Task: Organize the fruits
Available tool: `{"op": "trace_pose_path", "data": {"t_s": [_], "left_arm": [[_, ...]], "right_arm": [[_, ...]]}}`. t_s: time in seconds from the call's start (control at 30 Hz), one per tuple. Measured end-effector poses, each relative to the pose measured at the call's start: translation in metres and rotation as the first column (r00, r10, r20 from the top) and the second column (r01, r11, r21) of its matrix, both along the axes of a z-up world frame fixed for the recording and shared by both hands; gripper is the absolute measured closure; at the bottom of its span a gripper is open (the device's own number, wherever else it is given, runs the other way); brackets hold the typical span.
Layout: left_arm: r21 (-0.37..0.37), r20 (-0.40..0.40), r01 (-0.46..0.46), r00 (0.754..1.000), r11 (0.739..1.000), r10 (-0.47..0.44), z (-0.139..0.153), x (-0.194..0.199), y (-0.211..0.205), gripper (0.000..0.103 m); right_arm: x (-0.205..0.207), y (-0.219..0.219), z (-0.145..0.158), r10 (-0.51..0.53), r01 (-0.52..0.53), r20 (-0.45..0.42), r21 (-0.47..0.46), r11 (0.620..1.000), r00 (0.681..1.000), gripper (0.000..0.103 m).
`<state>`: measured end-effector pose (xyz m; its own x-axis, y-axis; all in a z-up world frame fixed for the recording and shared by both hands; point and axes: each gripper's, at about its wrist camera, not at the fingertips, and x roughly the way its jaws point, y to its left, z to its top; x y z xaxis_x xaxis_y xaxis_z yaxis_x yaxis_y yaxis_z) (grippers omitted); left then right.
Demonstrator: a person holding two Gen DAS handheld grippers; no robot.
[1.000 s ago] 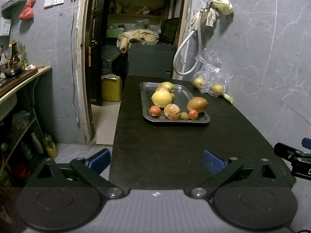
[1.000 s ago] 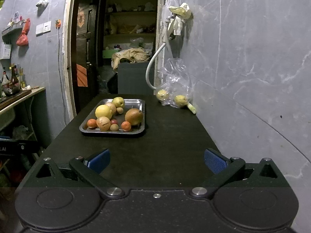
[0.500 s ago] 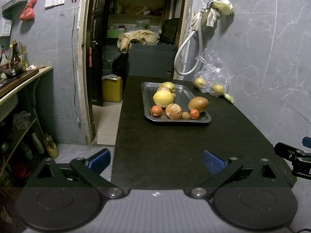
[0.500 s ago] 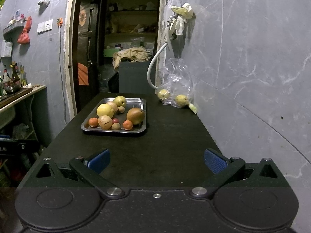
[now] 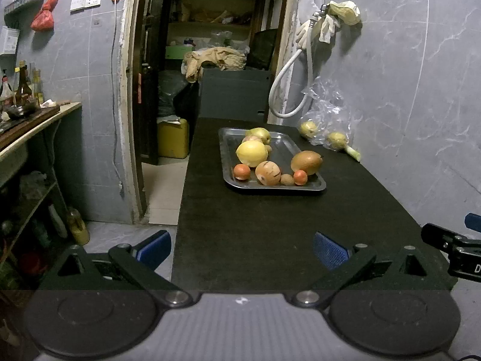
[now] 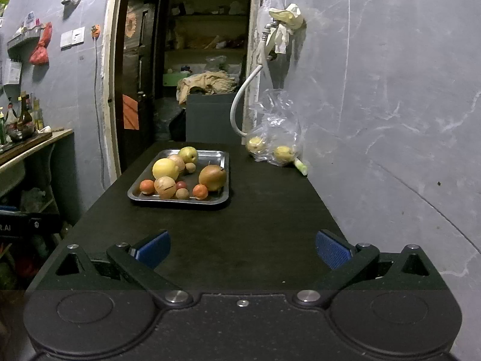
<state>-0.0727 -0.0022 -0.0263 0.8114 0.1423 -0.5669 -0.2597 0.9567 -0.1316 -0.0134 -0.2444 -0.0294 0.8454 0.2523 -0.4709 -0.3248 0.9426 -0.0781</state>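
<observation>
A metal tray [image 5: 228,150] [image 6: 224,162] lies on the black table [image 5: 270,234] [image 6: 255,234] and holds several fruits: a big yellow one [image 5: 252,153] [image 6: 165,168], a brown pear-like one [image 5: 306,162] [image 6: 212,177], small orange ones [image 5: 242,171] [image 6: 200,192]. A clear plastic bag [image 5: 327,120] [image 6: 278,126] with two yellow fruits sits by the wall. My left gripper [image 5: 242,248] and right gripper [image 6: 242,248] both hover open over the table's near end, far from the tray, with nothing between the blue pads.
A grey marble wall [image 6: 390,105] runs along the table's right side, with a white hose [image 5: 285,90] hanging from it. An open doorway [image 5: 210,45] lies behind, a cluttered shelf [image 5: 27,120] at left. The other gripper's tip [image 5: 451,243] shows at the right edge.
Both views have shifted slightly; the tray sits a little farther right and higher in frame than a second ago. The fingers stay equally wide.
</observation>
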Motion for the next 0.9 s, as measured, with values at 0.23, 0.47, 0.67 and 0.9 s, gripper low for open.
{"op": "trace_pose_path", "data": {"t_s": [0.23, 0.47, 0.67, 0.9], "left_arm": [[0.004, -0.005, 0.014, 1.0, 1.0, -0.014, 0.002, -0.005, -0.002, 0.0], [-0.02, -0.023, 0.006, 1.0, 1.0, -0.007, 0.006, 0.0, -0.005, 0.0], [-0.037, -0.014, 0.031, 0.999, 0.999, -0.031, 0.008, 0.0, -0.009, 0.001], [-0.04, -0.014, 0.042, 0.999, 0.998, -0.043, 0.008, 0.003, -0.012, 0.0]], "right_arm": [[0.002, 0.001, -0.001, 0.003, -0.003, -0.002, -0.009, 1.0, 1.0, 0.001], [0.004, 0.0, -0.001, 0.002, -0.002, -0.007, -0.016, 1.0, 1.0, 0.001], [0.007, 0.002, -0.002, 0.003, -0.004, -0.009, -0.026, 1.0, 1.0, 0.001], [0.009, 0.003, -0.004, -0.003, 0.003, -0.015, -0.026, 1.0, 1.0, 0.001]]}}
